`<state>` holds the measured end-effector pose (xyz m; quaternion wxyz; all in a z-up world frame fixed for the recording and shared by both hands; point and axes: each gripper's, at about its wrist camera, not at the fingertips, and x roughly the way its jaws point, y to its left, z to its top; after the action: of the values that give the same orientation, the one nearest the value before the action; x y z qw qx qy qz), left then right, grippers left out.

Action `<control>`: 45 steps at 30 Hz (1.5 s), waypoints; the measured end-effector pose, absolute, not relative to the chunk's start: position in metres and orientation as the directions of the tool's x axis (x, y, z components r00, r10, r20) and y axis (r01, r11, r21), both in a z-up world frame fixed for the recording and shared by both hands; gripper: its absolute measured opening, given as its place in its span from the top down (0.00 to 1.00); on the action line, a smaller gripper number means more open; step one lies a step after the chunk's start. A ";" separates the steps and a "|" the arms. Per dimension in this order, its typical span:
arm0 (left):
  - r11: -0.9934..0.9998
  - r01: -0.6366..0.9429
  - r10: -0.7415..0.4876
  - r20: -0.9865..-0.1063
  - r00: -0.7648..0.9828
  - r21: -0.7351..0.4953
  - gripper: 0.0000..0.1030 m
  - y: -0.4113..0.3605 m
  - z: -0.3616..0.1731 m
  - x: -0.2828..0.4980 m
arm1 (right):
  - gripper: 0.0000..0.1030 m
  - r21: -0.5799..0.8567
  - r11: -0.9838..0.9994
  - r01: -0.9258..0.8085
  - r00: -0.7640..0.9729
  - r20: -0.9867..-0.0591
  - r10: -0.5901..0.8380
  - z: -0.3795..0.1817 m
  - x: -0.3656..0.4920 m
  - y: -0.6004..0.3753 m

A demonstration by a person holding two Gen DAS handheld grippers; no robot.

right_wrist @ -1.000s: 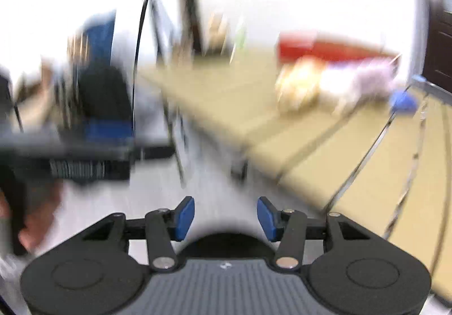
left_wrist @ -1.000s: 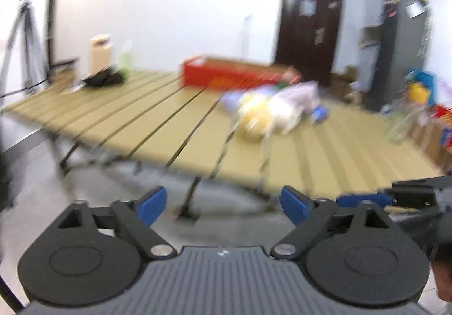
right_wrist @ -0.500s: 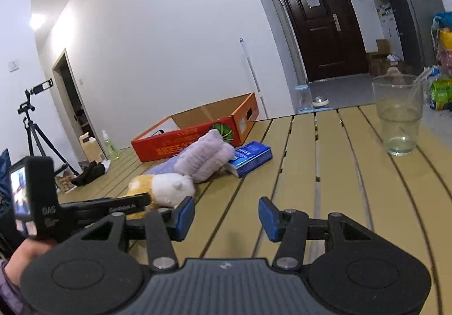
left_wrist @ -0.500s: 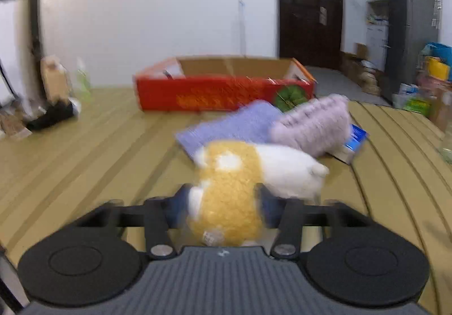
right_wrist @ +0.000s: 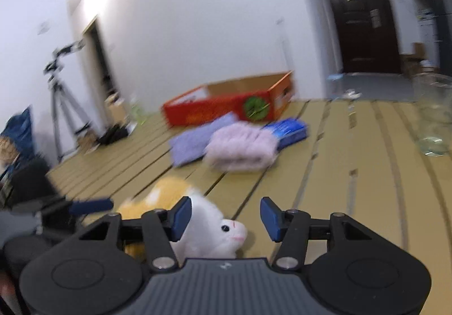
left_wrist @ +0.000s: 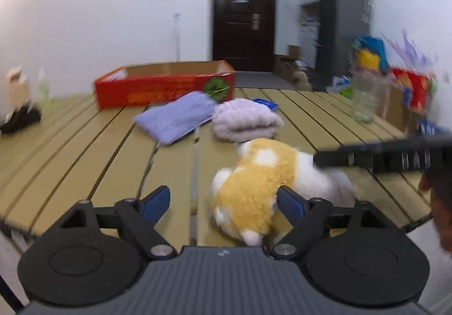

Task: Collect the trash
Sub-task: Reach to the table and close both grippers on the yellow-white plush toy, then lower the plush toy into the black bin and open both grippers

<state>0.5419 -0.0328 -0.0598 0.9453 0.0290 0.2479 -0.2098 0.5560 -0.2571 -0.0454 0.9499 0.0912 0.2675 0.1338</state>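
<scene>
A yellow and white plush toy (left_wrist: 262,185) lies on the slatted wooden table (left_wrist: 84,151) near its front edge. My left gripper (left_wrist: 223,202) is open, with the plush's rear end against its right finger. My right gripper (right_wrist: 226,216) is open just above the plush's white head (right_wrist: 214,230). A folded pale purple fluffy cloth (left_wrist: 245,120), a flat lavender cloth (left_wrist: 175,117), a blue packet (right_wrist: 291,128) and an open red cardboard box (left_wrist: 163,83) lie farther back.
A clear glass jar (right_wrist: 435,114) stands on the table at the right. A black item (left_wrist: 19,117) and a small bottle sit at the far left. A tripod (right_wrist: 62,100) stands beyond the table. A dark door, a cabinet and clutter are behind.
Both grippers swung over the table to the plush. The left gripper, closely around the plush half a second ago, now stands wide open with the plush to its right. The right gripper came down over its head.
</scene>
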 end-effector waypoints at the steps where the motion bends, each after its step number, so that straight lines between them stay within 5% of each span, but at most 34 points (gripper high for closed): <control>1: 0.918 0.388 -0.374 -0.499 0.782 -0.079 0.14 -0.027 -0.061 0.542 | 0.41 0.218 0.949 -0.229 0.821 -0.481 0.309 -0.047 0.556 -0.251; 5: 0.908 0.388 -0.412 -0.497 0.763 -0.157 0.15 -0.020 -0.064 0.532 | 0.38 0.167 0.948 -0.271 0.804 -0.502 0.318 -0.054 0.560 -0.235; 8: 0.908 0.375 -0.418 -0.493 0.763 -0.188 0.34 -0.021 -0.067 0.543 | 0.44 0.142 0.947 -0.287 0.794 -0.517 0.319 -0.055 0.555 -0.225; 13: 0.860 0.375 -0.506 -0.485 0.713 -0.345 0.51 -0.019 -0.069 0.558 | 0.46 0.123 0.939 -0.321 0.775 -0.536 0.335 -0.054 0.546 -0.220; 19: 0.868 0.383 -0.493 -0.452 0.743 -0.317 0.48 -0.022 -0.071 0.556 | 0.46 0.101 0.944 -0.314 0.773 -0.551 0.316 -0.061 0.542 -0.218; 23: 0.854 0.408 -0.519 -0.456 0.723 -0.324 0.67 -0.025 -0.069 0.555 | 0.52 0.097 0.942 -0.321 0.774 -0.547 0.320 -0.059 0.542 -0.217; 36: 0.911 0.313 -0.406 -0.455 0.792 -0.269 0.67 0.041 -0.055 0.461 | 0.54 0.046 0.814 -0.579 0.692 -0.500 0.521 -0.047 0.484 -0.161; 45: 0.954 0.187 -0.300 -0.691 0.657 -0.236 0.67 0.055 -0.113 0.450 | 0.54 0.006 0.750 -0.661 0.533 -0.700 0.475 -0.105 0.468 -0.110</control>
<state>0.4495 0.0548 -0.1134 0.9074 -0.0720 0.3916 -0.1344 0.4684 -0.1105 -0.1054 0.8657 -0.1308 0.3548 0.3282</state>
